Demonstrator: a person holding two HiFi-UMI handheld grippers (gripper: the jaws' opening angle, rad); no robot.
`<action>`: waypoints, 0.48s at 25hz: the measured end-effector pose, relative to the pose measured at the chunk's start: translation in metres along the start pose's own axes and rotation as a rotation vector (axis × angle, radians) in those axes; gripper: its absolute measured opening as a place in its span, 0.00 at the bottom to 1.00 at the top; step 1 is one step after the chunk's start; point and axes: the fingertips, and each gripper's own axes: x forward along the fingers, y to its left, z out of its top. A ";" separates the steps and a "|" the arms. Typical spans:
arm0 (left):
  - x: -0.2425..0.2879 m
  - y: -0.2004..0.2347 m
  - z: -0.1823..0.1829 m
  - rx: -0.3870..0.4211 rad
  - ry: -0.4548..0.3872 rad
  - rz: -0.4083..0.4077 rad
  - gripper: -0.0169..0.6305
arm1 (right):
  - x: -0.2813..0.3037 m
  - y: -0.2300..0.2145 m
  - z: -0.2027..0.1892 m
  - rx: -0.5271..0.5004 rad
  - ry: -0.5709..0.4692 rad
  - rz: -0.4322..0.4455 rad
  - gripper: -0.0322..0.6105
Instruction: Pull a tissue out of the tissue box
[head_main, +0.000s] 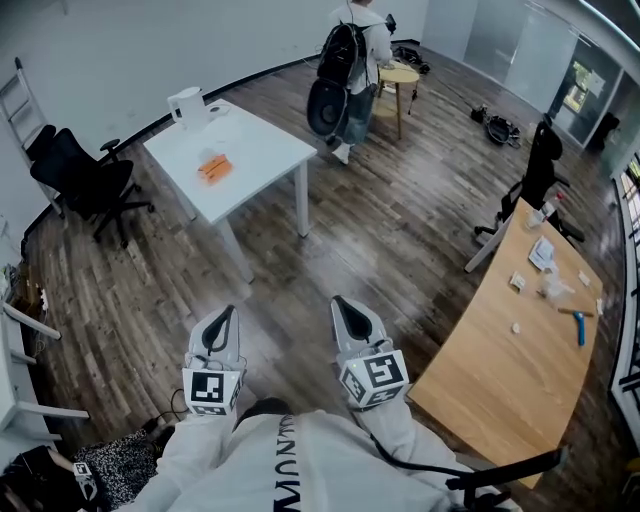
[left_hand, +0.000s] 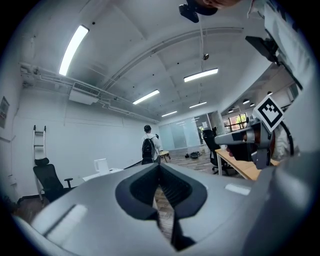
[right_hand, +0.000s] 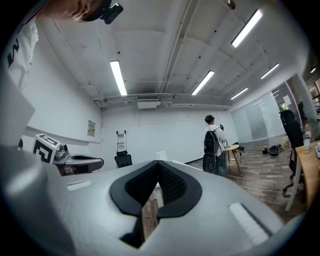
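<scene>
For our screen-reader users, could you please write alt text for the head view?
Left gripper and right gripper, both shut and empty, held side by side above a wooden floor. A white table stands ahead, a person beyond it.

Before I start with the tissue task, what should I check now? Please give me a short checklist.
1. Left tongs empty: ok, shut on nothing.
2. Right tongs empty: ok, shut on nothing.
3. Tissue box found: cannot tell; the white table holds a white container and an orange item.
4. Table within reach: not ok, it stands far ahead.
5. Person with backpack away from the table: ok, beyond its far corner.
</scene>
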 end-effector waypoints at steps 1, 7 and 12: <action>0.000 0.000 0.000 -0.001 0.005 0.004 0.02 | 0.000 -0.001 -0.001 0.004 0.004 0.003 0.05; 0.012 0.001 -0.005 0.001 0.021 0.012 0.02 | 0.009 -0.010 -0.004 0.012 0.006 0.014 0.05; 0.038 0.008 -0.008 -0.004 0.017 0.002 0.02 | 0.029 -0.022 -0.007 0.011 0.019 0.003 0.05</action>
